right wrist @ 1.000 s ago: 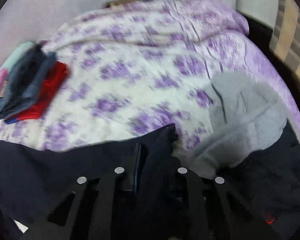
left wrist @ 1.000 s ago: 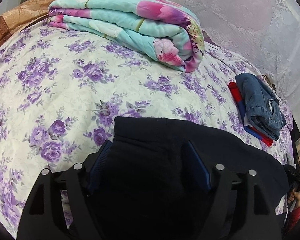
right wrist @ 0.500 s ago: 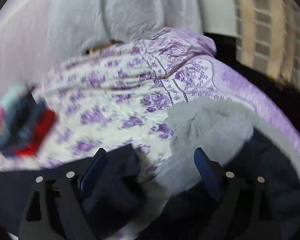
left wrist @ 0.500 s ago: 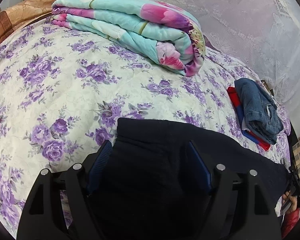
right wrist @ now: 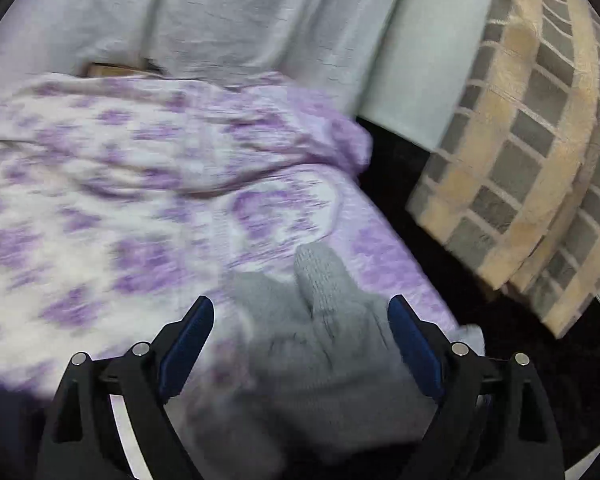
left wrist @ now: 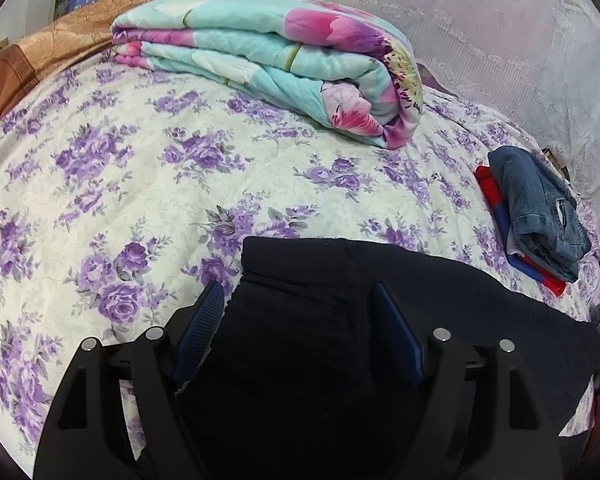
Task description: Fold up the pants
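Note:
Dark navy pants point(left wrist: 440, 300) lie flat on the purple-flowered bedspread point(left wrist: 140, 168), one end under my left gripper point(left wrist: 300, 300). That gripper is open, its blue-padded fingers either side of the pants' end, not closed on it. My right gripper point(right wrist: 300, 312) is open and empty over the bed's corner. A grey garment point(right wrist: 324, 344) lies between and below its fingers. The pants show only as a dark strip at the lower left of the right wrist view point(right wrist: 4, 420). That view is blurred.
A folded turquoise-and-pink quilt point(left wrist: 284, 60) lies at the far side of the bed. Folded blue jeans point(left wrist: 540, 208) sit on red-and-blue clothes point(left wrist: 496, 196) at the right. A lace curtain point(left wrist: 500, 40) hangs behind. A checked cushion point(right wrist: 532, 160) stands beyond the bed's corner.
My right gripper let go of the dark pants, opened wide and swung right toward the bed's corner and the grey garment. The left gripper stayed open over the pants, hardly moving.

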